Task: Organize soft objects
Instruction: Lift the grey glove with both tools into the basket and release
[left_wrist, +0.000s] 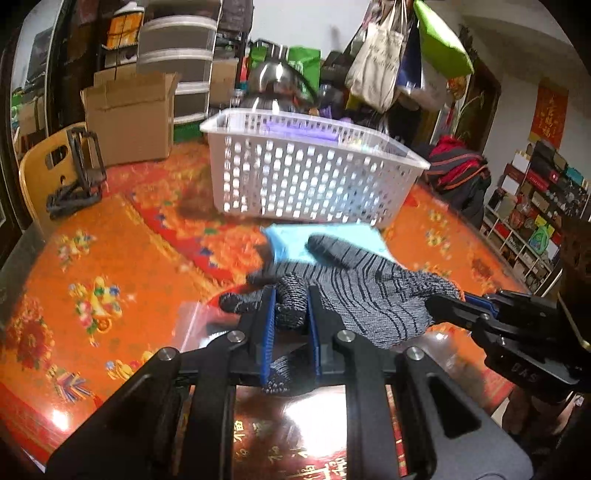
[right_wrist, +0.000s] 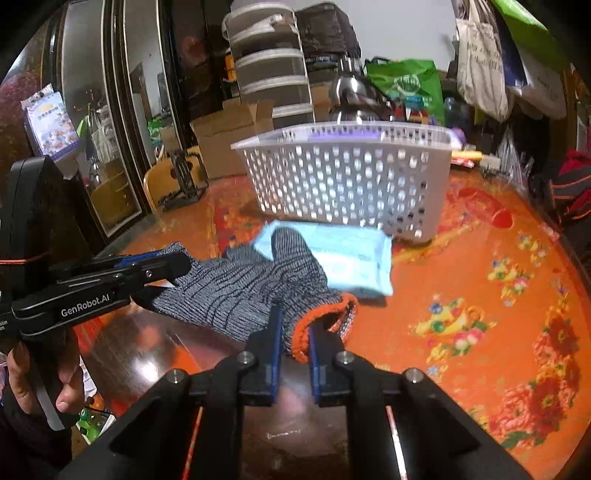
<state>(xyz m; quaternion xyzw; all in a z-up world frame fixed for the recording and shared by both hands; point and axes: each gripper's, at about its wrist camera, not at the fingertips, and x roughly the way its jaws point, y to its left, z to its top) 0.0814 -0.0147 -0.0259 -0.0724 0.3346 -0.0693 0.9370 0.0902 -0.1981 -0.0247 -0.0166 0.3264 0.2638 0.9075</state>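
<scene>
Clenched on the fingers of a grey knit glove (left_wrist: 354, 291), the left hand-held gripper (left_wrist: 291, 314) holds it above the floral counter (left_wrist: 110, 258) before a white basket (left_wrist: 314, 173), while the right hand-held gripper (right_wrist: 293, 332) pinches its orange-trimmed cuff beside a blue cloth (right_wrist: 343, 254).

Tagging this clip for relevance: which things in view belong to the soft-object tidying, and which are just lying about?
Part of the job:
- grey knit glove, held by left hand-held gripper and right hand-held gripper
- light blue cloth
- white perforated basket

Just lying about:
- cardboard box
- black folding stand
- metal kettle
</scene>
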